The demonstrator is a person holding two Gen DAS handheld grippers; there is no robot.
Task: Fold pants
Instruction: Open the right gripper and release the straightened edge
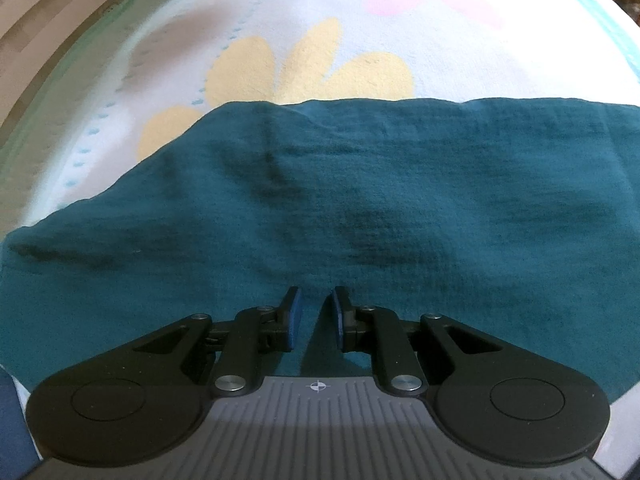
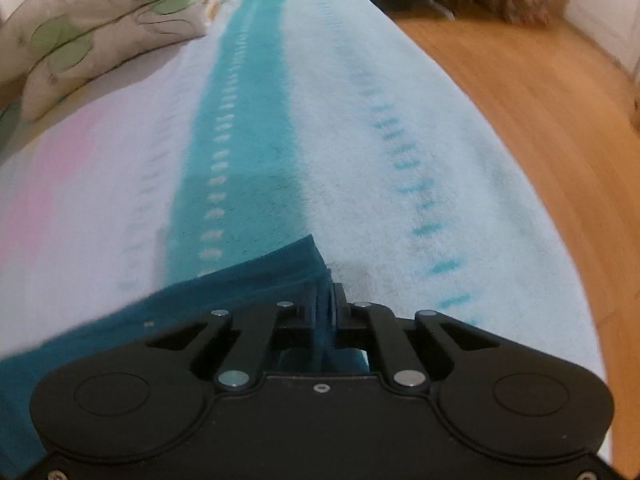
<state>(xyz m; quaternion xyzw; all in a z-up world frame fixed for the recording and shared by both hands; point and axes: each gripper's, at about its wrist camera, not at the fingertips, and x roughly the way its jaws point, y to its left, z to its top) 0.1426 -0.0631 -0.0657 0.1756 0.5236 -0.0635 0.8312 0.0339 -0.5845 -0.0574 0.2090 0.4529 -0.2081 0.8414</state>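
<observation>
The dark teal pants lie spread flat across a flowered blanket on a bed, wrinkled in the middle. My left gripper hovers over the near part of the cloth with its blue-padded fingers apart and nothing between them. In the right wrist view a corner of the pants lies on the blanket, and my right gripper is shut on that corner's edge, the cloth pinched between its pads.
The blanket has a teal stripe and pale blue bands. A leaf-patterned pillow lies at the far left. The bed's right edge drops to a wooden floor. Furniture stands at the far end of the room.
</observation>
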